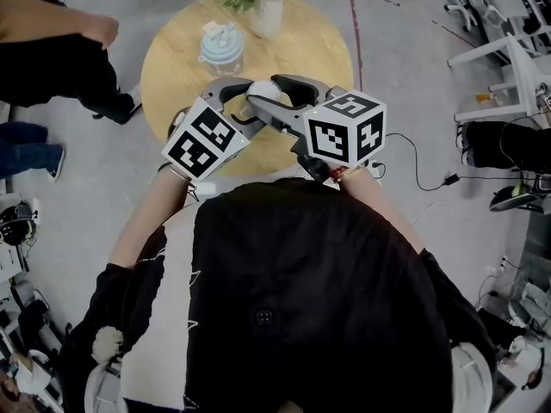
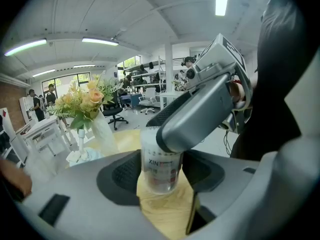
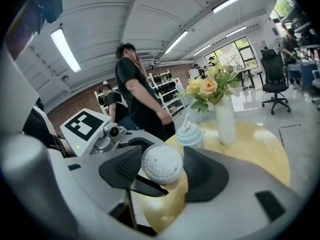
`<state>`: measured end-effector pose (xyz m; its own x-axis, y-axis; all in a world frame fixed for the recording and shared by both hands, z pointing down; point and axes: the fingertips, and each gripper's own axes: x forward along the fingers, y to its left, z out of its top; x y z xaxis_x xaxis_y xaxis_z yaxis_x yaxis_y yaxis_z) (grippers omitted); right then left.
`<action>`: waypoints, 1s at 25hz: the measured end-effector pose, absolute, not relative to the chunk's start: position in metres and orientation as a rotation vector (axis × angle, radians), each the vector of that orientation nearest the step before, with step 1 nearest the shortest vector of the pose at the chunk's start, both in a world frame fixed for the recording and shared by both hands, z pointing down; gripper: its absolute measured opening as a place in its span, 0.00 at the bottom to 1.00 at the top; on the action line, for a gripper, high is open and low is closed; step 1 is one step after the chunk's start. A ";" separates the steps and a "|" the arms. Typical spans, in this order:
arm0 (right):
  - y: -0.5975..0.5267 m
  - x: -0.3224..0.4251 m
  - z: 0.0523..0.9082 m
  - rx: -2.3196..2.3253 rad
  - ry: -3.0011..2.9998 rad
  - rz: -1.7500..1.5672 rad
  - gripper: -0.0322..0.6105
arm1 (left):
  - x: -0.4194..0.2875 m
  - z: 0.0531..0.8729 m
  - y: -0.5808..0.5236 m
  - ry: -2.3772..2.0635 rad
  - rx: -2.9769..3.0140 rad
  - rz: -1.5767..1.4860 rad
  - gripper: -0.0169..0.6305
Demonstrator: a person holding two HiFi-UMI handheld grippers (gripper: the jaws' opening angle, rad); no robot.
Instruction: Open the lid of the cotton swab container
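We clamp the cotton swab container (image 2: 161, 165) between the left gripper (image 2: 160, 178) jaws and its white lid (image 3: 161, 163) within the right gripper (image 3: 161, 176); the lid appears seated, so removal remains.

One container (image 2: 160, 170) — one vase (image 1: 267, 15) — one jar (image 1: 221, 48)

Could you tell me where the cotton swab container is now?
The container sits between the left gripper's jaws over the table's near edge, the right gripper clamped on its lid.
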<state>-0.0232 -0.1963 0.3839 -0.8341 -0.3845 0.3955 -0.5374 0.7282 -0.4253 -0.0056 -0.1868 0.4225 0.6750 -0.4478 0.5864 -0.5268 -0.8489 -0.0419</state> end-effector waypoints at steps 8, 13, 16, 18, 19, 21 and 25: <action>-0.199 -0.020 0.384 0.725 -2.650 0.859 0.46 | -0.003 0.422 -0.188 -0.793 2.760 0.880 0.44; -0.203 -0.018 0.380 0.717 -2.684 1.000 0.45 | -0.004 0.424 -0.190 -0.807 2.760 0.894 0.43; -0.204 -0.021 0.370 0.692 -2.731 1.133 0.45 | -0.008 0.430 -0.191 -0.846 2.761 0.989 0.43; -0.204 -0.021 0.368 0.687 -2.733 1.102 0.45 | -0.007 0.428 -0.190 -0.835 2.758 0.945 0.43; -0.204 -0.021 0.368 0.686 -2.732 1.088 0.45 | -0.006 0.425 -0.190 -0.829 2.759 0.919 0.43; -0.203 -0.020 0.367 0.682 -2.735 1.093 0.45 | -0.005 0.423 -0.189 -0.830 2.763 0.908 0.43; -0.200 -0.020 0.366 0.679 -2.737 1.110 0.45 | -0.006 0.421 -0.186 -0.827 2.767 0.903 0.43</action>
